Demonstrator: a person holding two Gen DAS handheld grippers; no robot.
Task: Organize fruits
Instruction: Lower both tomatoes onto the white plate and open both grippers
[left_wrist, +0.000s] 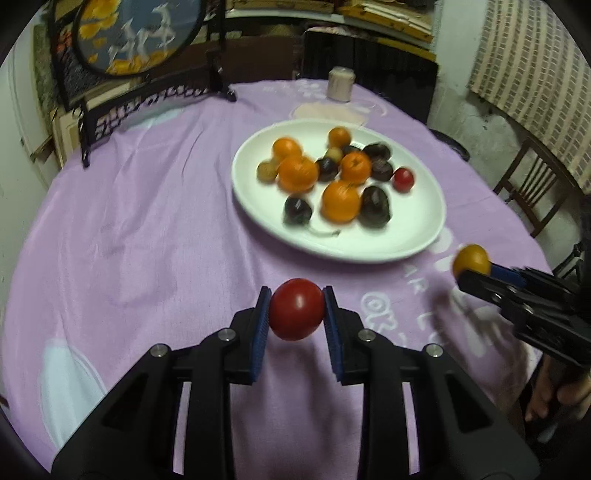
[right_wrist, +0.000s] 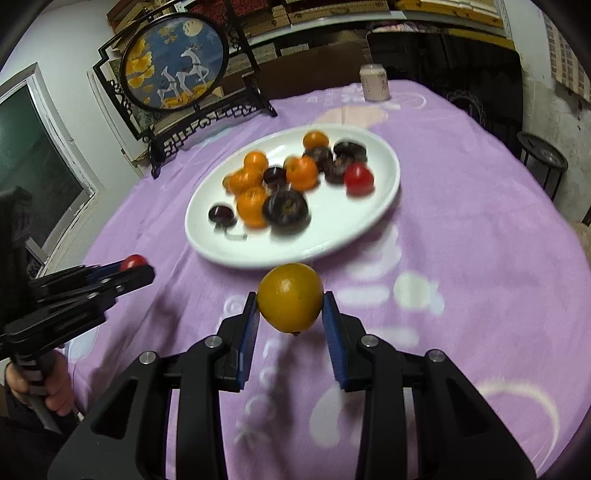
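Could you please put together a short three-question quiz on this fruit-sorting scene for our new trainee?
1. True or false: the left gripper is empty.
2. What does the right gripper hold? A) a dark fruit B) a yellow-orange fruit C) the pale can
3. Fill in: the fruits not in the grippers lie on a white ____ on the purple cloth.

Key
1. False: it is shut on a red fruit.
2. B; its pads press the fruit on both sides.
3. Plate; it carries orange, dark and red fruits.
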